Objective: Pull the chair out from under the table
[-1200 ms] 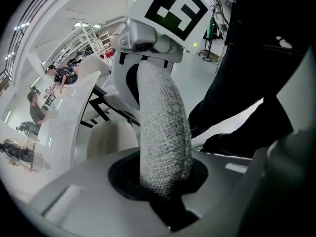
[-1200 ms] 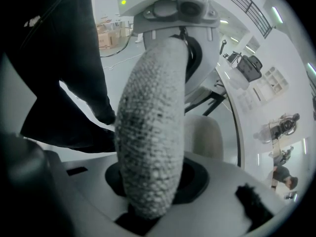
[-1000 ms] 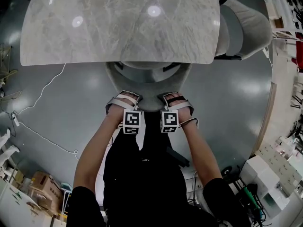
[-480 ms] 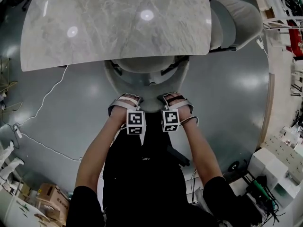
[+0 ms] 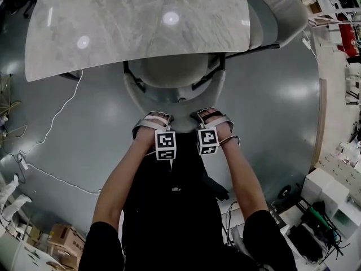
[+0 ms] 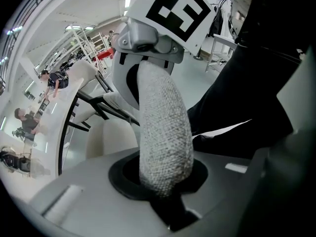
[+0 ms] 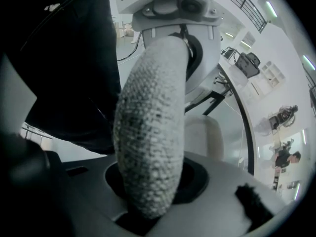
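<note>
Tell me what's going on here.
A person stands at a stone-topped table with a claw in each hand. The left claw and the right claw are clamped side by side on the padded back rim of the grey chair. The chair is partly out: much of its seat shows, but the front is still under the table's edge. A second chair sits at the table's right end.

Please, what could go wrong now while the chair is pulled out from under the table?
The chair's black frame lies close under the table edge and might catch on it. The left hand-held gripper and right hand-held gripper clamp only the rounded fabric backrest rim, which may slip out.
</note>
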A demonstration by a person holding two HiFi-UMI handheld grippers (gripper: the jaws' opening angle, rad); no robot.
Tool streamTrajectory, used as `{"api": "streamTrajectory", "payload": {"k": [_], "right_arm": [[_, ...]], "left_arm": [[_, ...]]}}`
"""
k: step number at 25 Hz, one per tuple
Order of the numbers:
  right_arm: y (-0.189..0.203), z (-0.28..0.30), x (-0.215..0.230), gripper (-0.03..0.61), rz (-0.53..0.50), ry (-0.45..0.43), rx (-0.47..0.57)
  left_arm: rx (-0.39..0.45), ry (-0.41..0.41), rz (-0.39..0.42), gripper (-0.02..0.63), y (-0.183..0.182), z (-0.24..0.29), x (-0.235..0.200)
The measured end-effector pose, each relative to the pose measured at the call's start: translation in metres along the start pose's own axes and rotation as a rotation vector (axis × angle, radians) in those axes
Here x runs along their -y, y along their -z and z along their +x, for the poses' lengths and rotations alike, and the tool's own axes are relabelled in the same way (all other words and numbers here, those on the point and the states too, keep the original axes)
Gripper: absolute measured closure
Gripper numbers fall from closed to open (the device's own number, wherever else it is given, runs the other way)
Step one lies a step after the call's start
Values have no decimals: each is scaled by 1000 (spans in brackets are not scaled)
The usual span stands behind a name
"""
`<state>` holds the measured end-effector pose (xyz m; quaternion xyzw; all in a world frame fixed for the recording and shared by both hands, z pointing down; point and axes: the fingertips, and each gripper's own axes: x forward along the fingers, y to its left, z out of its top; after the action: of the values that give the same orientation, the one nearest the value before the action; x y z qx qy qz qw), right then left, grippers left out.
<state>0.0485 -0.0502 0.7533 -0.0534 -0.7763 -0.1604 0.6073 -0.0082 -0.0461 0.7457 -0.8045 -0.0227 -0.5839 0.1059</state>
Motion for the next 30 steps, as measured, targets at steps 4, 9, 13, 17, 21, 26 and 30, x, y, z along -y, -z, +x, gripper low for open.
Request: {"api": "streamTrajectory", "payload": {"k": [4, 9, 13, 17, 21, 26, 30], "right_arm": [[-4, 1, -14, 472, -1, -1, -3], [-8, -4, -27, 472, -3, -1, 1], [-10, -3, -37, 472, -11, 13, -5], [-8, -7, -49, 472, -15, 15, -4], [-15, -5, -57, 471, -13, 21, -4], [-23, -7, -81, 472, -12, 10, 0], [-29, -10, -98, 472, -11, 14, 1]], "left_arm": [[1, 3, 1, 541, -1, -3, 13], [1, 6, -3, 541, -7, -2, 28], [-3, 7, -3, 541, -8, -5, 40], [-2, 4, -5, 541, -16, -5, 50], [1, -1, -4, 541, -14, -4, 59], [-3, 12, -10, 540, -18, -5, 85], [-3, 5, -8, 540, -21, -8, 102]]}}
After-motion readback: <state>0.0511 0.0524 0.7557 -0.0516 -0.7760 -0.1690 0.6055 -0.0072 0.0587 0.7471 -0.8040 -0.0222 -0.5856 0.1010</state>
